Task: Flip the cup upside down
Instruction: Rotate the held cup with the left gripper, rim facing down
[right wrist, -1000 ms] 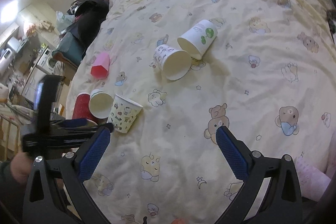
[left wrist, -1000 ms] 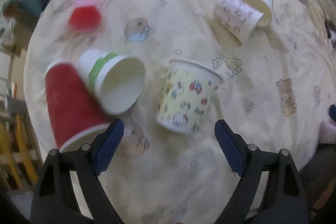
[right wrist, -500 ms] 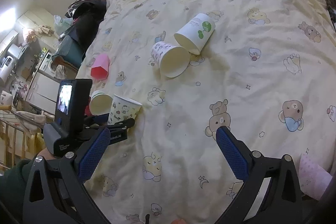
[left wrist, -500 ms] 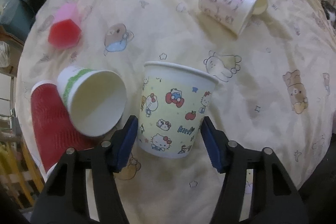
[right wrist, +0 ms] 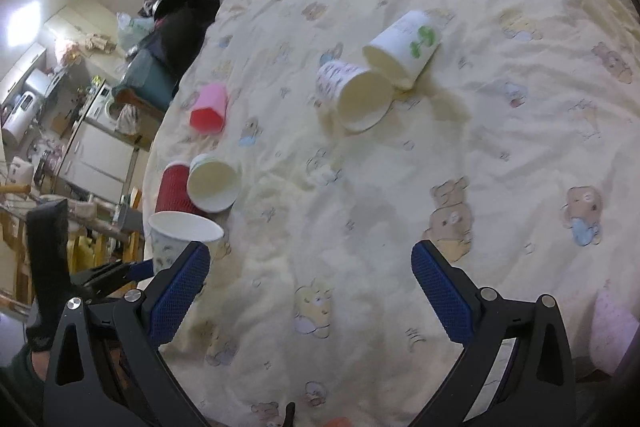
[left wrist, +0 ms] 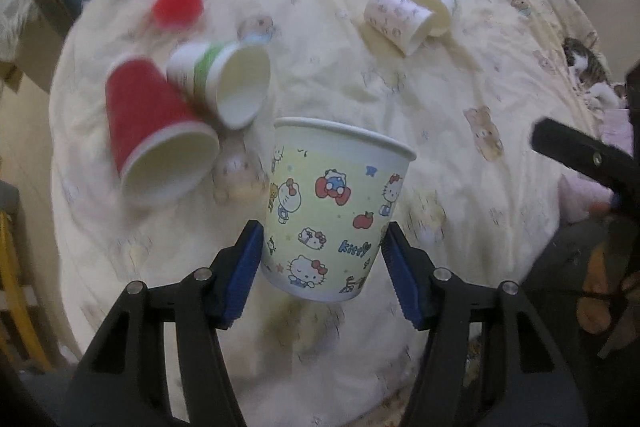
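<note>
Yellow bedspread (right wrist: 400,227) with bear prints fills most of both frames. Left wrist view: red cup (left wrist: 156,131) and green-banded white cup (left wrist: 224,83) on their sides at left, touching. Pink cup (left wrist: 178,1) upper left, blurred. Two more paper cups upper right, on their sides, touching: patterned cup (left wrist: 396,19) and cream-lined cup (left wrist: 436,7). Cat (left wrist: 584,63) at right edge.
</note>
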A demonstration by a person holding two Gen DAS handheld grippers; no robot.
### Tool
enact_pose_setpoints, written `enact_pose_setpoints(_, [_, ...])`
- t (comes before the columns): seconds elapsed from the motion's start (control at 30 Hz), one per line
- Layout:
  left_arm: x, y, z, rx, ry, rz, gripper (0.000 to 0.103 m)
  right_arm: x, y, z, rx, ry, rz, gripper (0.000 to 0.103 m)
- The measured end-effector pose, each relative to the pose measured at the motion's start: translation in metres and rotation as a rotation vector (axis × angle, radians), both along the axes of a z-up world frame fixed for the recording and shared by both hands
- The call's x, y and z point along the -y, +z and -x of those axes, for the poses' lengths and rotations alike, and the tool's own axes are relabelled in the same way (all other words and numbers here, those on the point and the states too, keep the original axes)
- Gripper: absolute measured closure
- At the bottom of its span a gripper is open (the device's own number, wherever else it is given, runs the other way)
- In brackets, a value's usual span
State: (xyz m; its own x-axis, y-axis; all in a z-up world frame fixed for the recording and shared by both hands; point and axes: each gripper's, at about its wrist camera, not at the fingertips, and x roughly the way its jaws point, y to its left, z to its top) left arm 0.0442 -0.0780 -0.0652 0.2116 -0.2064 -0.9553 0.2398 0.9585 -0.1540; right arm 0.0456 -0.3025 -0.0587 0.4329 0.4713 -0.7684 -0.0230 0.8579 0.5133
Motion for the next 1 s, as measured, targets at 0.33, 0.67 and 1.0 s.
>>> enact_pose_setpoints(0.33, [0.002,-0.017,0.021,-0.044,-0.038,0.06,0.046,-0.068,-0.006,-0.002,-0.013,0.254,-0.034,0.0])
enact_pose_setpoints(0.67, [0.012,-0.001,0.029,0.0,-0.08,0.074,0.046,-0.078,-0.017,-0.002,-0.047,0.287,0.003,0.0])
enact_pose_setpoints(1.0, [0.006,0.022,0.031,0.099,-0.069,0.114,0.049,-0.062,-0.033,-0.007,-0.114,0.206,0.035,0.0])
